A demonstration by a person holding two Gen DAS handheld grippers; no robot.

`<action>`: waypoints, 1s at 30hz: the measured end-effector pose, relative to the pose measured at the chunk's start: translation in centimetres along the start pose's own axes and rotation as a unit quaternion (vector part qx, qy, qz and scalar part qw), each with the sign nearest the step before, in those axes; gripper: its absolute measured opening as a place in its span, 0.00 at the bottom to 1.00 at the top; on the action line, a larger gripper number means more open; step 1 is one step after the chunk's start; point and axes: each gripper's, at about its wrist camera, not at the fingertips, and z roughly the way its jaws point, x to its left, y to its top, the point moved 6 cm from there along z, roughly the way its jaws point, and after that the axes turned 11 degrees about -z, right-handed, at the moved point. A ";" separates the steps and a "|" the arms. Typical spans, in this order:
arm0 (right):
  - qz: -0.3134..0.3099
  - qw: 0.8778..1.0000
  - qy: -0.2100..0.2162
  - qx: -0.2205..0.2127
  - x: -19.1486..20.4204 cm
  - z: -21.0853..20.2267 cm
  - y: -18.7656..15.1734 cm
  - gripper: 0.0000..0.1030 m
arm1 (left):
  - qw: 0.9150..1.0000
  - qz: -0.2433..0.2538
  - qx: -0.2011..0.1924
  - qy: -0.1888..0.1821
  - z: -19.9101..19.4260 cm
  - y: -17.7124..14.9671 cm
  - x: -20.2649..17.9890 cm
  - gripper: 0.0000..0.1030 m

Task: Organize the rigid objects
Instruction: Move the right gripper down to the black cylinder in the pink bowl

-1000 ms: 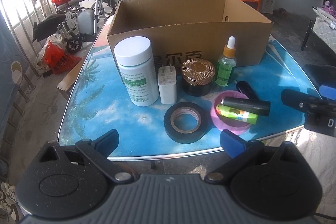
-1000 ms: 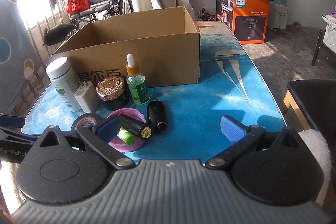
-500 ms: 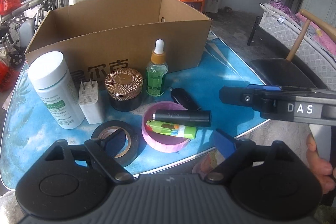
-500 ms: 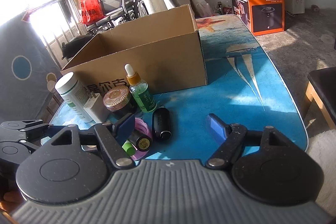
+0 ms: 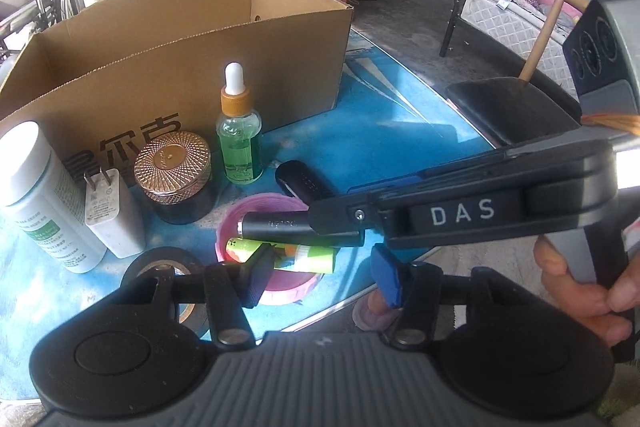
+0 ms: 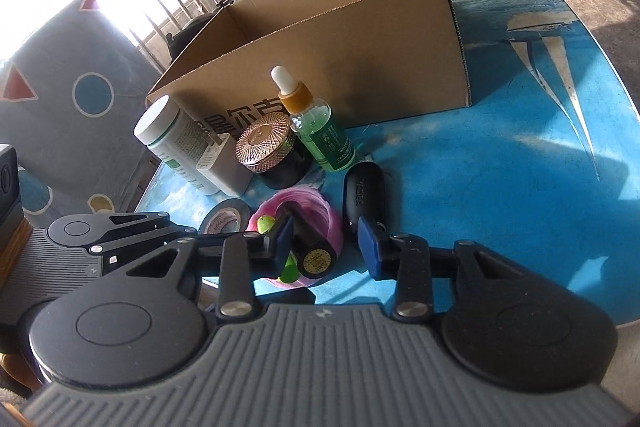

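Grippers [image 6: 326, 247] closer together, jaws narrower

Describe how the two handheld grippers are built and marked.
Left gripper: black linkage arms with silver pivot pins, round black discs, a ribbed grey body, blue pads on the fingers. Right gripper: the same build; its side, seen from the left wrist view, carries white letters DAS. No sleeve shows.

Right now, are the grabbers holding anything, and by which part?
Nothing is gripped yet. The right gripper, its jaws just closing, flanks the near end of the black tube. The left gripper, also closing, flanks the green tube.
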 end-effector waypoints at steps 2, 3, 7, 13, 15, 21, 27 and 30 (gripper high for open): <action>0.006 1.000 0.015 0.010 0.0 0.3 0.0 0.29 | 1.000 0.000 0.001 0.000 0.1 0.1 0.0 0.53; 0.008 1.000 0.022 0.015 0.0 0.4 0.0 0.28 | 1.000 -0.002 0.003 -0.001 0.1 0.1 0.0 0.53; 0.024 0.998 0.048 0.040 0.1 0.7 0.0 0.22 | 1.000 -0.005 0.002 0.002 0.1 0.0 0.2 0.52; 0.013 0.997 0.054 0.062 0.6 0.9 0.2 0.21 | 1.000 -0.007 0.000 0.004 0.2 0.0 0.4 0.52; 0.001 0.996 0.049 0.070 0.8 1.1 0.3 0.21 | 1.000 -0.007 -0.002 0.003 0.1 0.0 0.5 0.52; -0.010 0.994 0.046 0.097 0.8 2.0 0.7 0.21 | 1.000 -0.012 -0.009 -0.001 0.0 0.1 0.9 0.52; 0.024 0.994 0.056 0.095 0.3 1.9 0.9 0.20 | 1.000 -0.015 -0.020 -0.003 -0.6 0.4 1.2 0.53; 0.047 0.992 0.066 0.092 0.0 1.7 1.0 0.20 | 0.999 -0.013 -0.030 -0.007 -1.2 0.7 1.1 0.56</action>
